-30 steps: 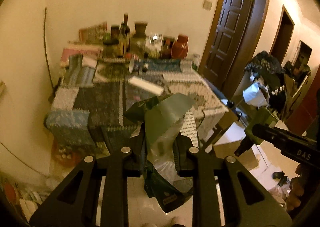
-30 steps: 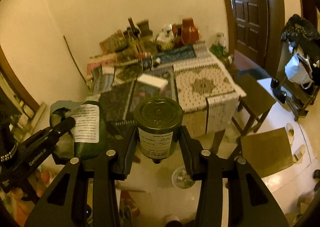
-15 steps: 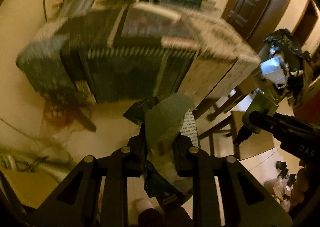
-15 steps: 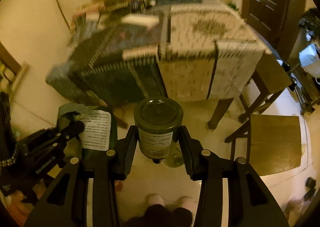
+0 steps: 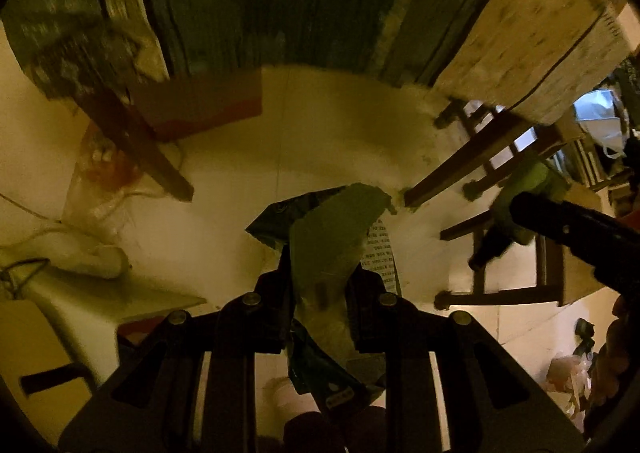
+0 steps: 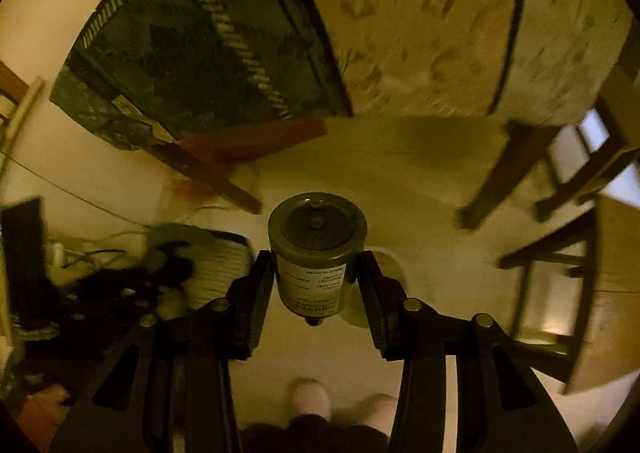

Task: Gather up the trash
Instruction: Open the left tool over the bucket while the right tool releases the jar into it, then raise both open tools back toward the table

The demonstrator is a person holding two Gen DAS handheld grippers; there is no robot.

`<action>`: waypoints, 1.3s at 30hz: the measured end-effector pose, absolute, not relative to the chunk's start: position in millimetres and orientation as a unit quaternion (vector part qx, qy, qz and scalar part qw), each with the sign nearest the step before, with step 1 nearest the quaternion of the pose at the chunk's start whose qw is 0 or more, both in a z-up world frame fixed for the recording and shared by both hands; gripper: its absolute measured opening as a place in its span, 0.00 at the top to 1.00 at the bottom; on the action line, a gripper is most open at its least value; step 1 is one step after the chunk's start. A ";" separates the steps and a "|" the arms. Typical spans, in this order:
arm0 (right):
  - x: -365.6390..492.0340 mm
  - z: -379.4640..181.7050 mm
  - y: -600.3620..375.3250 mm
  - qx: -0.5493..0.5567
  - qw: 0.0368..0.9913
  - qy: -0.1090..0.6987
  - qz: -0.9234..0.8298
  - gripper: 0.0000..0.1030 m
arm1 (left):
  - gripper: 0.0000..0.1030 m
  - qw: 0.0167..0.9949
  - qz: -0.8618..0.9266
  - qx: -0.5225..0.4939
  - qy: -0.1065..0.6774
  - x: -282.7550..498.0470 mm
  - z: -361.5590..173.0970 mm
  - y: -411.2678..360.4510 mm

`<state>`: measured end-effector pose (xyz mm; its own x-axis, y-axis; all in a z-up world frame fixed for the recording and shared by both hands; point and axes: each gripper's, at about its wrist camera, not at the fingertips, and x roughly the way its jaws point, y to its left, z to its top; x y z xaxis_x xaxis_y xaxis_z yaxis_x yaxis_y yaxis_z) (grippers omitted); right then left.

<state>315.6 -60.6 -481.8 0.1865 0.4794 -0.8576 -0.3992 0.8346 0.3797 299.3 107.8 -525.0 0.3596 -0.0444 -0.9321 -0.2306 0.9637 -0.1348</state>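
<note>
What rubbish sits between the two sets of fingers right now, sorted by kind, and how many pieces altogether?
green packet: 1
lidded canister: 1, between the right fingers, which have just been opening
Total: 2

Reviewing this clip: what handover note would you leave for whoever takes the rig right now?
Left hand-held gripper: shut on a crumpled green pouch.
Right hand-held gripper: its jaws have just been opening, with the dark lidded can between them; the grip looks loose.
Both point steeply down at the floor beside the table.
Done: two pieces of trash collected.
Left: drop both. No bin is clearly visible, so find it first.
</note>
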 end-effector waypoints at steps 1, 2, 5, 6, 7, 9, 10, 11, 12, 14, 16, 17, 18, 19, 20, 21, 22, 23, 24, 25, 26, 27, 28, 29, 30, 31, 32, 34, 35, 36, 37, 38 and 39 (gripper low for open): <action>317.4 -491.4 -58.9 0.028 0.769 0.574 0.280 0.42 | 0.79 0.812 0.059 -0.123 0.568 301.7 -539.8 106.9; 319.4 -500.9 -56.8 0.019 0.770 0.576 0.272 0.40 | 0.79 0.808 0.059 -0.124 0.573 303.7 -550.3 106.1; 321.9 -523.0 -58.0 0.012 0.766 0.585 0.268 0.40 | 0.79 0.801 0.058 -0.122 0.584 310.4 -577.8 101.7; 322.9 -529.6 -60.1 0.014 0.761 0.591 0.265 0.40 | 0.79 0.798 0.057 -0.120 0.588 313.9 -588.6 99.1; 323.7 -535.9 -62.8 0.018 0.758 0.597 0.263 0.40 | 0.79 0.796 0.055 -0.120 0.591 316.9 -595.6 97.2; 325.4 -545.6 -68.6 0.025 0.754 0.604 0.255 0.40 | 0.79 0.790 0.049 -0.124 0.599 324.0 -611.3 91.7; 327.1 -548.7 -71.6 0.023 0.754 0.607 0.250 0.40 | 0.79 0.787 0.046 -0.126 0.602 327.3 -616.4 88.2; 328.3 -550.4 -76.0 0.022 0.754 0.609 0.245 0.40 | 0.79 0.786 0.043 -0.127 0.604 331.0 -622.1 84.5; 331.1 -550.1 -78.1 0.021 0.755 0.609 0.242 0.40 | 0.79 0.784 0.040 -0.126 0.606 334.8 -624.4 80.5; 332.8 -552.2 -84.5 0.017 0.756 0.613 0.230 0.40 | 0.79 0.783 0.033 -0.124 0.608 342.9 -630.4 70.7; 334.6 -554.0 -89.2 0.011 0.756 0.615 0.222 0.40 | 0.77 0.781 0.029 -0.122 0.612 351.1 -638.7 62.4; 334.9 -554.8 -91.7 0.009 0.756 0.617 0.218 0.40 | 0.73 0.778 0.028 -0.120 0.615 354.4 -643.5 58.8; 335.9 -556.3 -92.2 0.008 0.757 0.618 0.214 0.40 | 0.70 0.774 0.027 -0.119 0.621 357.8 -649.0 56.0; 336.0 -555.5 -95.1 0.009 0.757 0.619 0.210 0.40 | 0.58 0.767 0.022 -0.119 0.630 362.2 -657.1 52.2; 336.3 -554.8 -97.3 0.012 0.757 0.619 0.207 0.40 | 0.41 0.762 0.020 -0.118 0.637 363.7 -662.7 49.8; 336.4 -555.0 -97.6 0.013 0.757 0.620 0.205 0.40 | 0.39 0.754 0.022 -0.114 0.647 366.1 -669.2 47.8; 336.6 -554.2 -99.0 0.015 0.758 0.620 0.202 0.40 | 0.39 0.750 0.024 -0.111 0.651 366.7 -673.8 46.2; 336.3 -551.5 -100.7 0.017 0.759 0.620 0.199 0.40 | 0.39 0.748 0.024 -0.108 0.654 366.7 -676.8 45.0; 336.3 -552.9 -102.3 0.018 0.759 0.620 0.197 0.40 | 0.39 0.744 0.025 -0.105 0.659 365.9 -677.7 44.3; 336.3 -550.8 -103.3 0.019 0.760 0.619 0.196 0.40 | 0.39 0.743 0.026 -0.103 0.661 364.4 -676.2 44.1; 335.7 -547.5 -104.1 0.020 0.761 0.618 0.195 0.40 | 0.39 0.744 0.026 -0.100 0.661 362.6 -674.0 44.2; 335.2 -544.2 -104.6 0.020 0.762 0.617 0.195 0.40 | 0.39 0.746 0.028 -0.094 0.659 360.0 -667.6 44.7; 334.6 -541.3 -104.8 0.020 0.762 0.617 0.195 0.40 | 0.39 0.748 0.029 -0.090 0.658 358.5 -663.9 45.2; 334.4 -538.2 -104.4 0.019 0.762 0.617 0.195 0.40 | 0.39 0.749 0.030 -0.087 0.656 356.5 -659.0 46.1; 336.9 -539.1 -105.7 0.019 0.763 0.615 0.198 0.40 | 0.39 0.750 0.029 -0.086 0.655 355.6 -653.3 46.6; 336.0 -532.9 -104.5 0.019 0.764 0.614 0.199 0.40 | 0.39 0.753 0.027 -0.088 0.652 352.6 -640.6 48.9; 336.6 -532.4 -106.3 0.018 0.764 0.613 0.199 0.40 | 0.39 0.755 0.027 -0.088 0.649 351.5 -634.9 49.1; 335.1 -520.6 -104.2 0.017 0.766 0.611 0.199 0.40 | 0.39 0.764 0.027 -0.082 0.640 348.0 -610.3 51.6; 333.8 -510.7 -102.5 0.017 0.767 0.609 0.200 0.40 | 0.39 0.769 0.028 -0.076 0.634 346.0 -594.5 53.7; 332.6 -499.9 -100.6 0.019 0.768 0.607 0.201 0.40 | 0.39 0.775 0.029 -0.073 0.627 343.9 -579.2 56.2; 331.3 -490.0 -99.4 0.020 0.769 0.605 0.203 0.40 | 0.39 0.780 0.029 -0.072 0.620 341.9 -563.4 57.6; 329.9 -481.6 -99.2 0.021 0.770 0.604 0.205 0.40 | 0.39 0.784 0.028 -0.072 0.616 340.2 -552.5 60.6; 327.9 -468.5 -97.4 0.021 0.773 0.599 0.207 0.40 | 0.39 0.789 0.028 -0.072 0.610 338.3 -537.4 64.0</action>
<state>327.9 -97.4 -468.5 0.1959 0.3447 -0.9180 -0.2940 0.9138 0.2804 338.3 64.0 -537.4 0.2539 -0.0431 -0.9663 -0.1325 0.9880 -0.0788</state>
